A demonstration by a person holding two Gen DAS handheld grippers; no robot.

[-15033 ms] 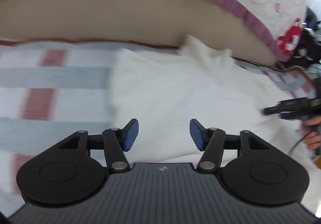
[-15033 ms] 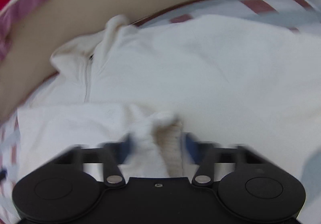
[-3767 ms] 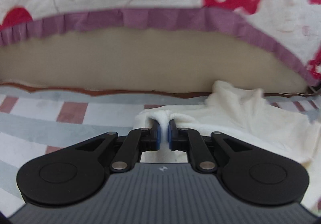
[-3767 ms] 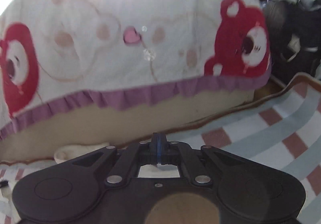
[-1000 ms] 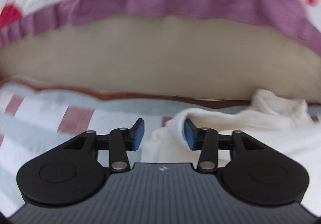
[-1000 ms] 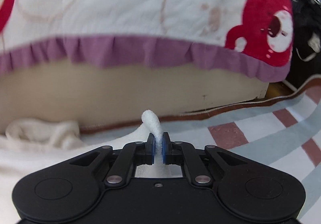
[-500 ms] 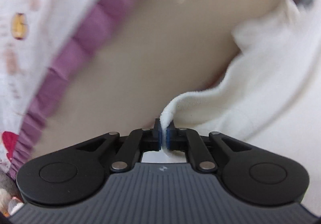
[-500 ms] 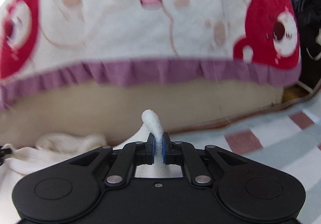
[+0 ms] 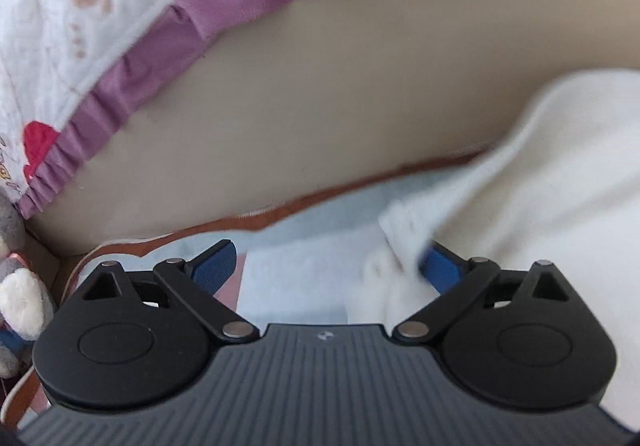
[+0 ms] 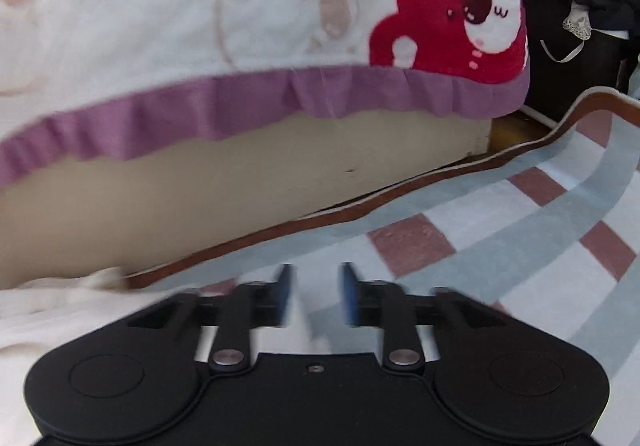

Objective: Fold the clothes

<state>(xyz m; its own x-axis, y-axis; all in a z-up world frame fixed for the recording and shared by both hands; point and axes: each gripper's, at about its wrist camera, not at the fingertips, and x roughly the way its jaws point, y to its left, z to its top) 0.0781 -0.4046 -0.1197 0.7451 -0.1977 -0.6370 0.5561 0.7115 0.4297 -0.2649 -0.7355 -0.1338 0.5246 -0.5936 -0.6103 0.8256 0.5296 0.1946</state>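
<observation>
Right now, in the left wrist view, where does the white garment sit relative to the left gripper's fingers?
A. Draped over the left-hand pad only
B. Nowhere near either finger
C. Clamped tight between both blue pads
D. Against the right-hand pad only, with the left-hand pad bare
D: the white garment overlaps only the right-hand pad of the left gripper; its jaws are opening wide, and the other pad stands bare over the striped sheet.

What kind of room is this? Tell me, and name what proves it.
Most likely a bedroom, with the work done on a bed. A bear-print quilt with a purple frill is heaped above a striped bedsheet, a plush toy sits at the edge, and dark clothes are piled beside it.
</observation>
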